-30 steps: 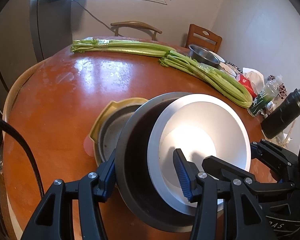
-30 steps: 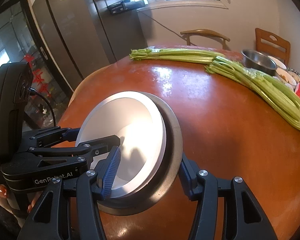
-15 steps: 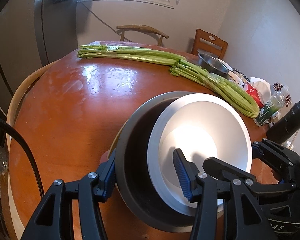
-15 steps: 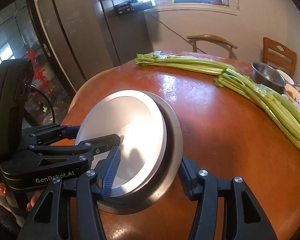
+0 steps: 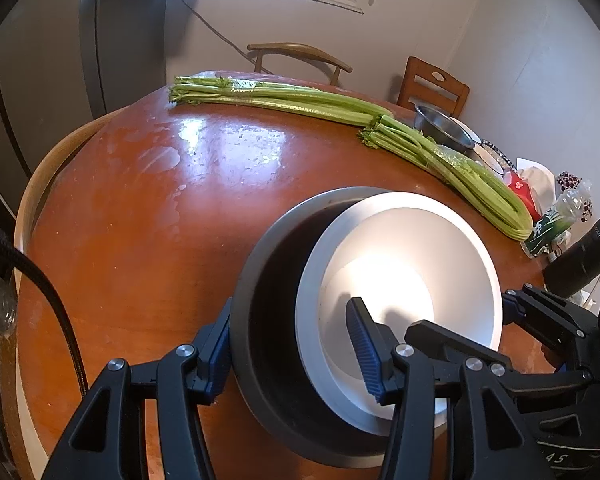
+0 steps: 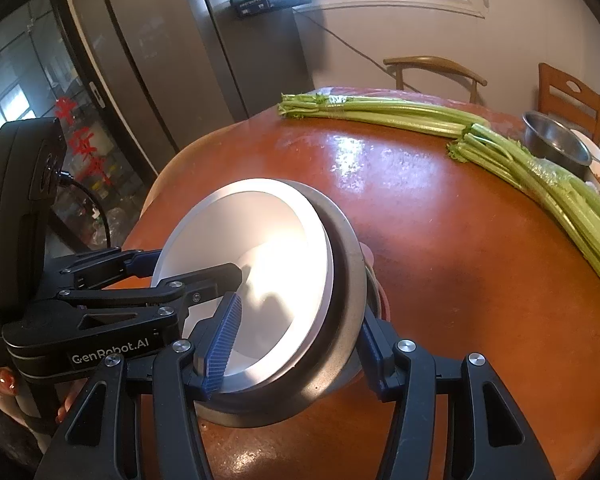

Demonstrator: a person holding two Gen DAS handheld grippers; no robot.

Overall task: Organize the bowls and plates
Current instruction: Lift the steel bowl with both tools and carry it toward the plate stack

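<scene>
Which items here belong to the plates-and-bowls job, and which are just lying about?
Job: white bowl nested in grey bowl, clamped by left gripper and right gripper; steel bowl.
Lying about: celery, dark bottle, chairs.

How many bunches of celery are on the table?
2. One celery bunch lies along the table's far edge, near the chairs. The other bunch lies on the right side, beside the steel bowl. None seem hidden.

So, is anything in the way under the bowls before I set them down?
Nothing loose shows. A dish rim peeks out from under the held bowls on their right; the rest beneath them is hidden. The celery and steel bowl lie well beyond.
</scene>
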